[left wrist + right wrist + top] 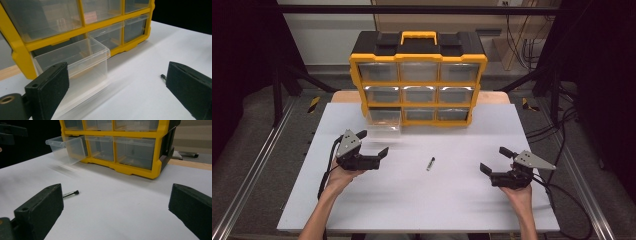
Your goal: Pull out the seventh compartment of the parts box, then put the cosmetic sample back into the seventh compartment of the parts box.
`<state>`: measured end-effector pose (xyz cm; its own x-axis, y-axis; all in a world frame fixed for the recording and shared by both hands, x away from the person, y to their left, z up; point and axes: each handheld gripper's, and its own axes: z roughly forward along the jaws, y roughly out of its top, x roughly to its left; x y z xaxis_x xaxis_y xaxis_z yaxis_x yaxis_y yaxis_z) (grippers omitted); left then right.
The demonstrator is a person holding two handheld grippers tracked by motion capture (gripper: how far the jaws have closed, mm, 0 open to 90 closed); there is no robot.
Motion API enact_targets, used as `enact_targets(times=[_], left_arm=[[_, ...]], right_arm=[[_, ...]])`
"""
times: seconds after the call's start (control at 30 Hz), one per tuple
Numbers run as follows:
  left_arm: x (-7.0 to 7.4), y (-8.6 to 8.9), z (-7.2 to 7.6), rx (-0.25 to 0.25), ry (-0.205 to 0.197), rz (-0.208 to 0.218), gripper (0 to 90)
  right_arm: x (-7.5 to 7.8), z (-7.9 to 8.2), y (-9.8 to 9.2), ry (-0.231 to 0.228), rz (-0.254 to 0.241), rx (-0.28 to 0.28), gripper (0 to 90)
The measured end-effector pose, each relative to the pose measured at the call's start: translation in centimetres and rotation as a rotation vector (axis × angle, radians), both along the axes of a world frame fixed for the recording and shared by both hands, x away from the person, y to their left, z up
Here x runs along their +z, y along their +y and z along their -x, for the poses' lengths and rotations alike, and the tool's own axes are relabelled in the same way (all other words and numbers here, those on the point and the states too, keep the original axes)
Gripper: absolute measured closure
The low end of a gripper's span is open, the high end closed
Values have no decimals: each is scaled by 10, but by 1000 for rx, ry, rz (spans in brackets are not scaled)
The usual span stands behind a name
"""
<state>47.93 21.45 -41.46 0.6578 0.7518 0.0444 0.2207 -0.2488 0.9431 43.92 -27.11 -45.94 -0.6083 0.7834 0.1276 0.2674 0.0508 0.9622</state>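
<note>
Two grippers: left gripper [373, 146] and right gripper [494, 160] — jaws apart, holding nothing
Screw [430, 163]: lying on bench [412, 200] between them
Drawer [383, 121]: bottom-left one pulled out

A white table top [422, 200] lies on a light wooden board [343, 97], which shows at 12 o'clock behind it. Metal rails [249, 170] run along the grey floor [267, 107] at 9 and 3 o'clock. Black cables [557, 130] lie on the floor at 2 o'clock. A pale wall [327, 35] stands at 12 o'clock, with dark frame posts [277, 75] beside it.
</note>
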Motion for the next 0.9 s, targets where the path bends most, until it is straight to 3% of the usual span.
enact_targets(times=[0.4,0.9], left_arm=[[-8,-15,5,-59,19,14,36],[-10,-24,7,-88,41,45,28]], right_arm=[[0,0,0,4,3,-3,4],[-1,-1,0,2,10,1,5]])
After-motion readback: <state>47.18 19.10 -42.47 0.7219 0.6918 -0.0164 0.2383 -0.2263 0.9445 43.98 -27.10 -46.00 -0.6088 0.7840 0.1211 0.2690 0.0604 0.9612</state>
